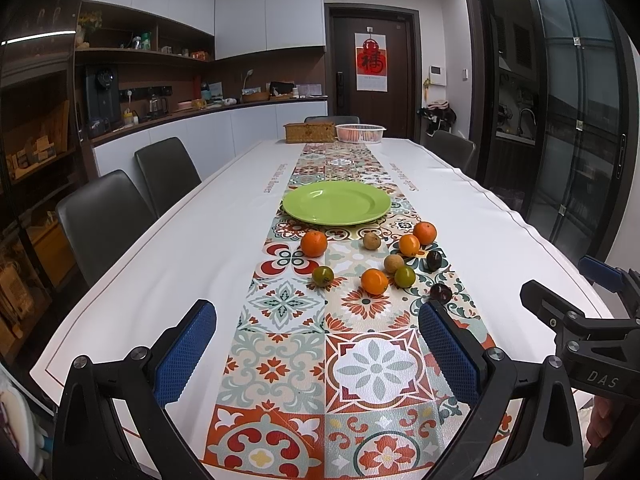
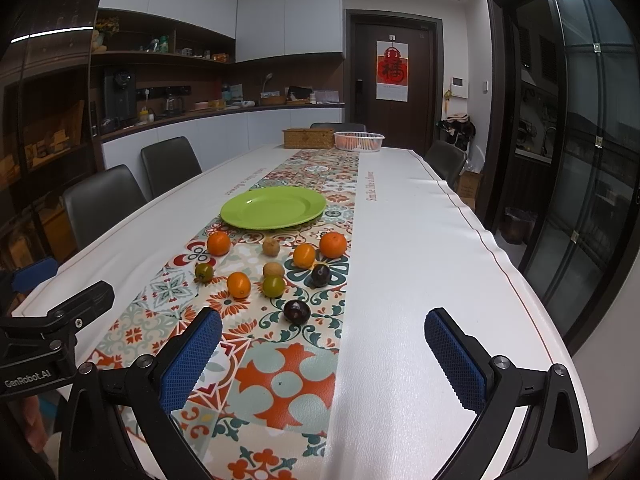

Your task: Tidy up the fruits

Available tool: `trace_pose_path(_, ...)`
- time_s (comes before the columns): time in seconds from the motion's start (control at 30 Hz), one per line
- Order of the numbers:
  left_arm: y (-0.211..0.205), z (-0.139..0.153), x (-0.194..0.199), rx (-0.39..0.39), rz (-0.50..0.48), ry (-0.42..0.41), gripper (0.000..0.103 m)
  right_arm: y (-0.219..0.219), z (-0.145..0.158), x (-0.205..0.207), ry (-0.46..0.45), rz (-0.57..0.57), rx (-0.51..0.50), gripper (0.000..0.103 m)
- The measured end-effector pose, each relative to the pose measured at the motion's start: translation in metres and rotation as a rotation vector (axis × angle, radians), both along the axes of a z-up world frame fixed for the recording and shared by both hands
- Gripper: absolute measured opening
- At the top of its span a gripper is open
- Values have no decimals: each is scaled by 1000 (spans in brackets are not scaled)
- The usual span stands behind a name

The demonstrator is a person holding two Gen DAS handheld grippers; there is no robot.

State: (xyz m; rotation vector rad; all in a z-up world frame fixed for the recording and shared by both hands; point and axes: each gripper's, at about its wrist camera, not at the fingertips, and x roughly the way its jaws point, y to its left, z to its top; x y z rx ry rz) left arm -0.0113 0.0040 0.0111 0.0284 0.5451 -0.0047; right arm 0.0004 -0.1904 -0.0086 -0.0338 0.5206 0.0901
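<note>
**Both tools open, fruit waiting ahead of the plate**

Our left tool [image 1: 318,356] hangs over the near end of the surface [image 1: 168,264] with its blue pads spread wide and nothing between them. Our right tool [image 2: 324,360] is the same: released, empty, held just above the patterned runner [image 2: 288,384].

Ahead of both, the fruit lies loose on the runner, short of the green plate [image 1: 337,202], which is bare. Nearest the right tool is a dark plum [image 2: 297,311]; a second plum [image 2: 320,275] sits further on. Nearest the left tool is an orange [image 1: 374,281], with a green fruit [image 1: 405,277] just beside it and another green fruit [image 1: 323,275] off to its left. Three more oranges and two small brown fruits lie closer to the plate.

We judge all of these light, round and apt to roll. The plums look smooth and soft, so a gentle squeeze across the widest part suits them; the oranges should take a firmer hold.

At the far end stand a woven box [image 1: 309,132] and a white basket [image 1: 360,133].
</note>
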Motion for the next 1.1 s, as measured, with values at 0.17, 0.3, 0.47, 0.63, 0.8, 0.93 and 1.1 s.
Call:
trace_pose_path(0.17,0,0,0,0,0,0,103,0,0,0,-1,0,0,102)
trace_pose_path(0.3,0,0,0,0,0,-1,103,0,0,-1,-1,0,-1,102)
trace_pose_path(0.47,0,0,0,0,0,-1,103,0,-1,-1,0,0,-2,102)
trace_pose_path(0.63,0,1,0,1,-4,1,103,2,0,2,10,-1,-2,102)
trace_pose_path(0.8,1,3,4,-1,-14,16,103,3,-1,5,21,8,-6,102)
trace_pose_path(0.93,-1,-5,9,7,-28,8,103,4,-7,13,41,15,-16,102)
trace_pose_path(1.1,-3,-11,23,33,-55,13,96,8,-14,22,55,25,-28,102)
